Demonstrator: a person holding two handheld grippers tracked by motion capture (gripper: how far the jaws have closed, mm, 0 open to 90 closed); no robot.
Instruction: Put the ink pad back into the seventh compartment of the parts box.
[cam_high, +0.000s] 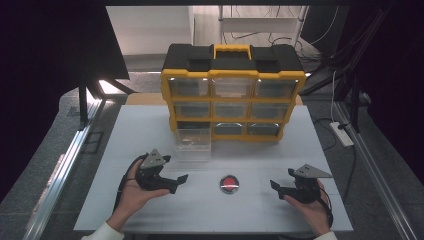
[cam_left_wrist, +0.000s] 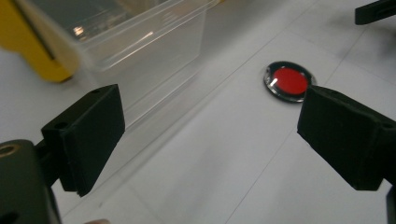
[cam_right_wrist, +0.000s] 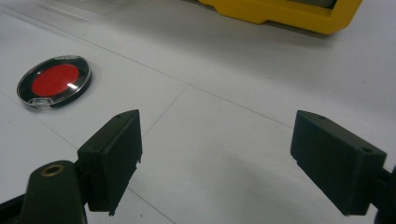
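Flanking a red disc (cam_high: 229, 183), left tongs (cam_high: 177, 181) and right tongs (cam_high: 278, 187) both gaping empty, clear drawer (cam_left_wrist: 135, 46) close in left gripper view

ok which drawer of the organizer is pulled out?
The bottom-left clear drawer: it sits out on the table before the yellow organizer; the other eight are seated.

Glossy red disc (cam_right_wrist: 55, 82) in clear plastic; transparent plastic drawer (cam_left_wrist: 135, 51); matt black jaws; smooth white table (cam_high: 260, 155)

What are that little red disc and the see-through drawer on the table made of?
The disc looks like a clear glossy plastic case over a red centre: light glints off its lid. The drawer seems thin transparent plastic, since the table shows through its walls.
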